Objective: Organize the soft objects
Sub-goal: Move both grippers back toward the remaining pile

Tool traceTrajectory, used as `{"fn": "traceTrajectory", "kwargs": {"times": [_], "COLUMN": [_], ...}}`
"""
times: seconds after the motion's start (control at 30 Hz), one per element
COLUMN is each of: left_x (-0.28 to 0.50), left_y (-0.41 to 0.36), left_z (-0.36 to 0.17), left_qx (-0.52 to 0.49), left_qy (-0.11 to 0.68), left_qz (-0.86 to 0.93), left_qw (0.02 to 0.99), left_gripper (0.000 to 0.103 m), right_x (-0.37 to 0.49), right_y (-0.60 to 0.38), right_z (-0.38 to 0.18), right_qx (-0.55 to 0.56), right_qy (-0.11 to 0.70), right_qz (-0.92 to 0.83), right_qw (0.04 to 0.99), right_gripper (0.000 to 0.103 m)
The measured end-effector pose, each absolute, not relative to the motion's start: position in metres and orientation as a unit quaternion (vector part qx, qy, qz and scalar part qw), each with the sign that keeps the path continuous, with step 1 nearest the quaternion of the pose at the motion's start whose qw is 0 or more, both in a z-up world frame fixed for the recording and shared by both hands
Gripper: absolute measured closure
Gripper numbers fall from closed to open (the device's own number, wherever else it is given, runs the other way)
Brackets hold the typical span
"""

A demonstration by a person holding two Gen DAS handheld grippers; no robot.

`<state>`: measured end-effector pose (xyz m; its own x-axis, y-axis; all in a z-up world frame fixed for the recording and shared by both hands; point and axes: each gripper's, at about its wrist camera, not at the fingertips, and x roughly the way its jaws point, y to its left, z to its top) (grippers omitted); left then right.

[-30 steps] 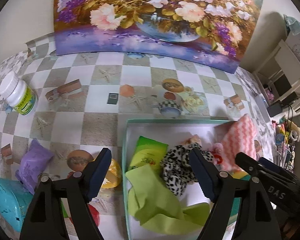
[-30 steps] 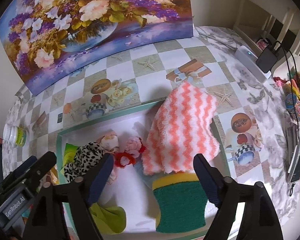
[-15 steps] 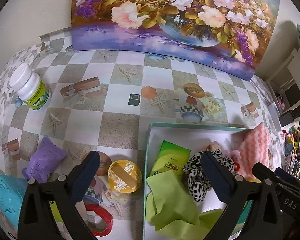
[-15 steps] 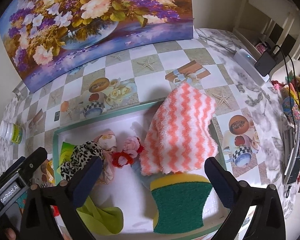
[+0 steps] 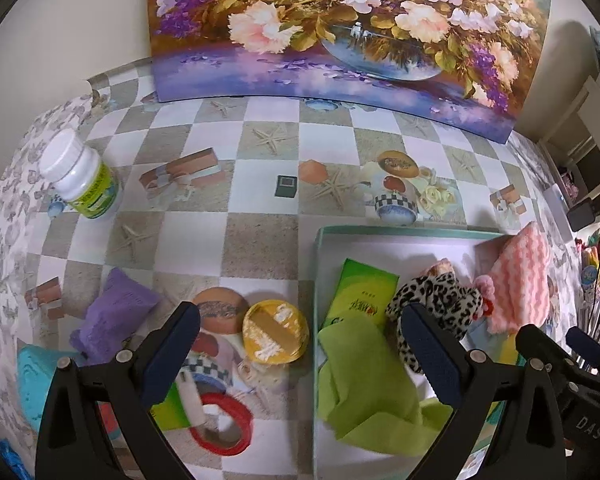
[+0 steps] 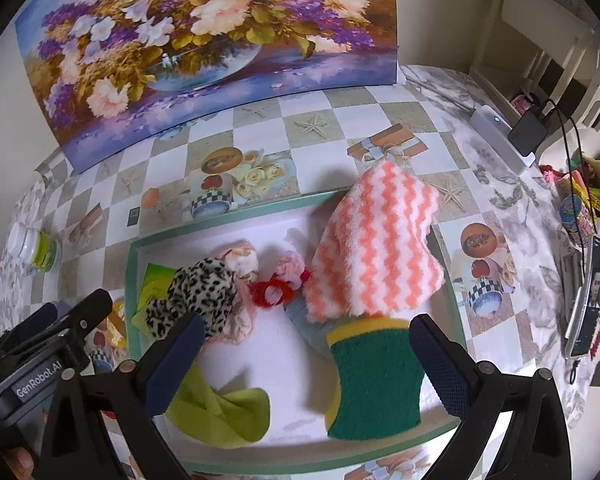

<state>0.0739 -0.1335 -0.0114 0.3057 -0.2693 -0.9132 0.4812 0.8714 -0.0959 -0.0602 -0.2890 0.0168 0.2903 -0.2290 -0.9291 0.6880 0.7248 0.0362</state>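
Note:
A teal-rimmed tray (image 6: 236,220) (image 5: 400,233) with a white floor holds soft items: a pink-and-white zigzag cloth (image 6: 376,248) (image 5: 520,272), a green-and-yellow sponge (image 6: 376,376), a leopard-print scrunchie (image 6: 204,292) (image 5: 440,300), a red scrunchie (image 6: 272,292), a lime cloth (image 6: 224,416) (image 5: 364,384) and a green packet (image 5: 362,292). My right gripper (image 6: 308,364) hangs open above the sponge with nothing between its fingers. My left gripper (image 5: 300,352) stands open over the tray's left rim and a yellow round tin (image 5: 275,337). A purple pouch (image 5: 112,316) lies left of the tray.
A white pill bottle (image 5: 80,180) stands far left. A red tape ring (image 5: 222,424) and a turquoise item (image 5: 36,376) lie by the left gripper. A flower painting (image 5: 340,28) leans at the back. Cables, a charger (image 6: 528,132) and a phone (image 6: 588,300) crowd the right edge.
Both grippers opened wider and drew back from the tray. The left view shifted leftwards, showing the yellow tin and red tape ring; the sponge lies free below the right fingers.

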Motion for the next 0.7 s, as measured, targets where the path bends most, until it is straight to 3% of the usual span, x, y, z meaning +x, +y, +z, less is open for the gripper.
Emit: {"fn": "traceTrajectory", "kwargs": {"times": [0.7], "left_x": [0.066], "left_y": [-0.068], "left_z": [0.012], "left_qx": [0.082], "left_qy": [0.530], "left_qz": [-0.219], "left_qw": [0.815], "left_gripper": [0.003], "right_x": [-0.065], "right_y": [-0.243], "right_z": [0.030], "right_qx": [0.183], "right_qy": [0.514], "right_qz": [-0.285], "right_qw": [0.788], "right_gripper": [0.000]}}
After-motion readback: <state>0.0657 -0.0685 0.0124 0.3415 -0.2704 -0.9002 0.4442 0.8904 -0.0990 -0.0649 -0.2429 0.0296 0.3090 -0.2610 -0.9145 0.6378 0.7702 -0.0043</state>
